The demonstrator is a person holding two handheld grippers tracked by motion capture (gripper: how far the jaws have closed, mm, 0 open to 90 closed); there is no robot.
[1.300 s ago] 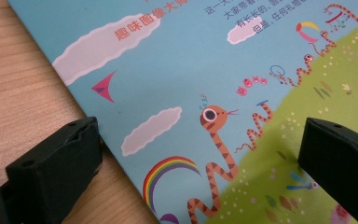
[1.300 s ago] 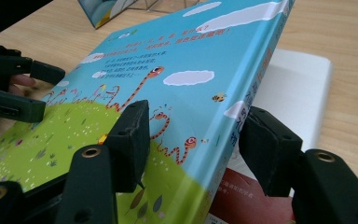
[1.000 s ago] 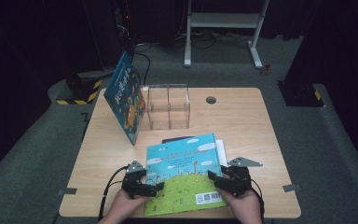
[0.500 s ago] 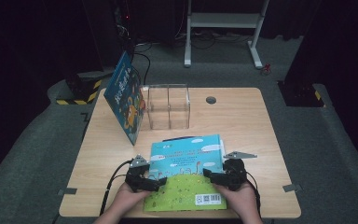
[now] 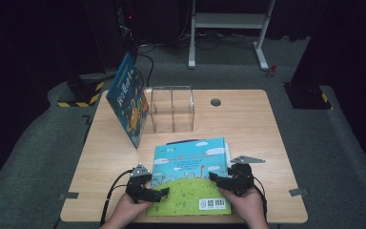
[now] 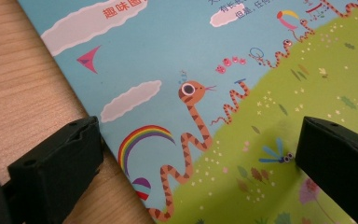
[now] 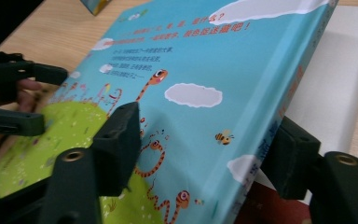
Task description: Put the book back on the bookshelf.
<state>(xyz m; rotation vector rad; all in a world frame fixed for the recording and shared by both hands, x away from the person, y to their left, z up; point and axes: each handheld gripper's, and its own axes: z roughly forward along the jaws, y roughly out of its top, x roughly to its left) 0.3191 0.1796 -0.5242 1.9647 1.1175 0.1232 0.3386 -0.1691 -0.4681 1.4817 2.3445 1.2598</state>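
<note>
Book [image 5: 190,179] pulled nearer table edge; right gripper [image 7: 200,154] jaws clamp its spine edge; left gripper [image 6: 196,172] jaws wide, straddling cover edge.

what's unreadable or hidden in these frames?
- High view: book text and QR code too small to read.
- Right claw view: red thing under the book, mostly covered by it; the white sheet is part hidden too.
- Left claw view: book cut off by frame edges; grip on it unclear.
- High view: upright book title too small.
</note>
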